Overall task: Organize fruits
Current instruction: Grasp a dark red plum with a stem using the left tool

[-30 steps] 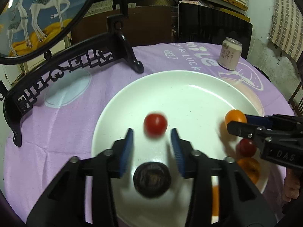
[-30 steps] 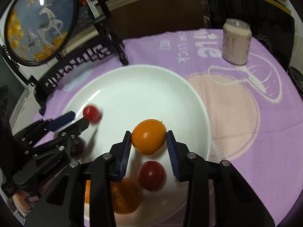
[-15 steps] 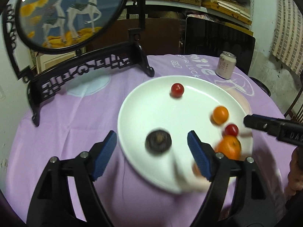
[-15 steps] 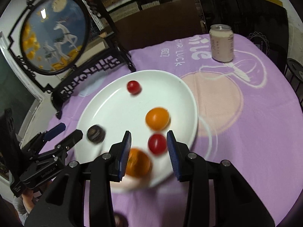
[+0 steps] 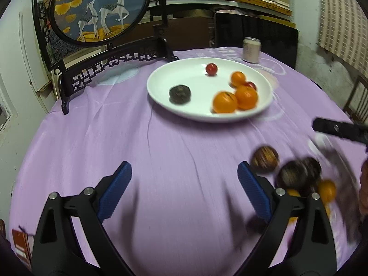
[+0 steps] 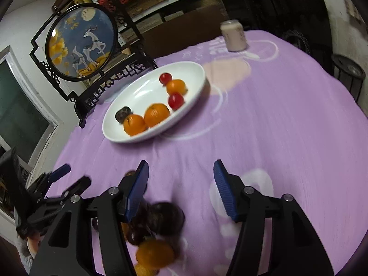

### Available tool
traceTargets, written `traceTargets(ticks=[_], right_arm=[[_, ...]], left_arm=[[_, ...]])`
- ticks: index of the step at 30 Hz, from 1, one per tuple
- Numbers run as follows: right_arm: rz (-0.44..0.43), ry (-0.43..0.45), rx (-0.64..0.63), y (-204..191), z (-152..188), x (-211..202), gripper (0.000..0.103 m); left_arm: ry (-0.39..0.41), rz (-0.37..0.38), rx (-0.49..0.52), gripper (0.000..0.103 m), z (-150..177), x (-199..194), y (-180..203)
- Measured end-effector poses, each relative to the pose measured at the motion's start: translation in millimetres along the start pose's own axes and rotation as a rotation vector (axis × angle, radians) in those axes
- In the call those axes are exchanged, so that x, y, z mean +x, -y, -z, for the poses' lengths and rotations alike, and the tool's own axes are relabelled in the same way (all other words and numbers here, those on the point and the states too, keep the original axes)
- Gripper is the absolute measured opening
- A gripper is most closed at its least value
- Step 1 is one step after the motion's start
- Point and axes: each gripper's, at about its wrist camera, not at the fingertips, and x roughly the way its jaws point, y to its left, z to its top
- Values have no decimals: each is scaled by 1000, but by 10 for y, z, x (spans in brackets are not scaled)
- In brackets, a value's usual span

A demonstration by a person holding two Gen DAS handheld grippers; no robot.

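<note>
With both jaws opening on nothing, the left gripper [image 5: 184, 193] and right gripper [image 6: 180, 188] are nearing the loose fruit pile [image 6: 158, 225] short of the white plate [image 5: 161, 96], risking scattering round fruit.

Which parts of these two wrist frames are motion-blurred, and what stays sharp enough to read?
Left wrist view: the loose fruit pile at lower right is smeared, while the white plate shows only slight ghosting. Right wrist view: the pile near the bottom edge is streaked and the can soft. In both, fisheye bends the edges.
</note>
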Motion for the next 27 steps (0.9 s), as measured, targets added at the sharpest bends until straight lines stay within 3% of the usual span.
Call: traceTargets(ticks=[6, 14, 27], right_arm=[[-2, 12, 43, 106, 43, -59, 59], [-7, 11, 35, 92, 54, -70, 59], [-11, 11, 46, 126, 47, -85, 59]], left_arm=[[42, 36, 57, 99, 285, -335, 119], [42, 82, 205, 99, 431, -382, 414], [-32, 137, 198, 97, 445, -211, 388]])
